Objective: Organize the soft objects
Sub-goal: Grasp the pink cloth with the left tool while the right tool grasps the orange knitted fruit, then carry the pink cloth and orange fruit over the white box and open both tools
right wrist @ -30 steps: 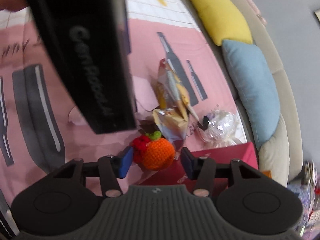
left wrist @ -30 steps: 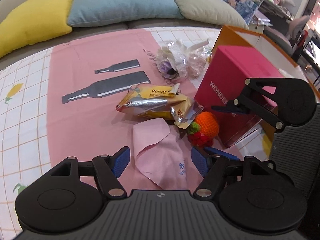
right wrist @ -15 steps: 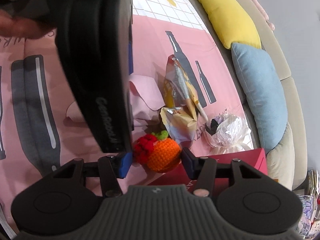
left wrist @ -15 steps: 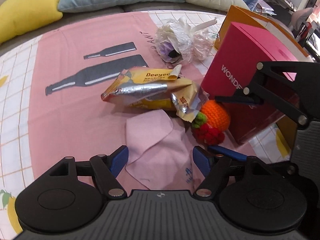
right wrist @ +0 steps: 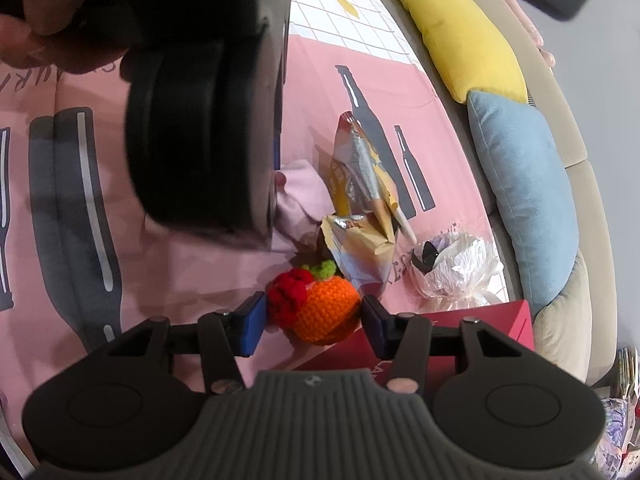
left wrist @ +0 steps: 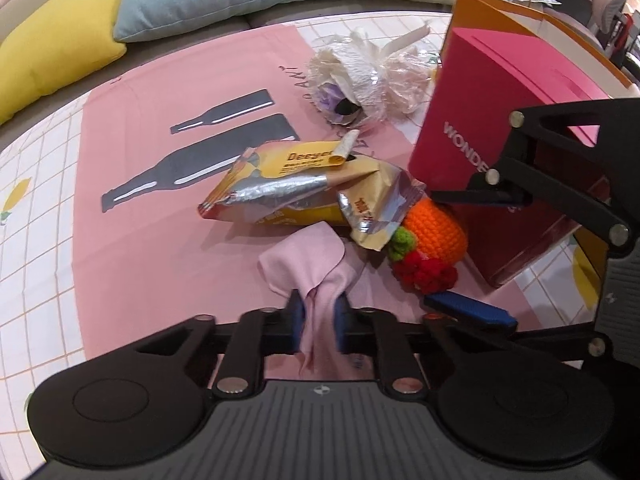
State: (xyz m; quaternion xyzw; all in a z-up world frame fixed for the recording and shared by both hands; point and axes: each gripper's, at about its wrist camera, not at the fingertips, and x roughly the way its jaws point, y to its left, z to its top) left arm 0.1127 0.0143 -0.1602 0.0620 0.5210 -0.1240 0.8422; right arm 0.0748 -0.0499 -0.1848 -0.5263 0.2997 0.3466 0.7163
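Both grippers now work the pile: the left gripper [left wrist: 319, 322], wide apart a second ago, has pinched the pink cloth [left wrist: 308, 264] lying beside the snack bag [left wrist: 296, 188], ready for lifting, while the right gripper [right wrist: 312, 320] is closing around the crocheted orange [right wrist: 324, 312].

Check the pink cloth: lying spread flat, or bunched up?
Bunched. The left gripper is shut on the pink cloth, pinching it into a raised, creased fold off the tablecloth.
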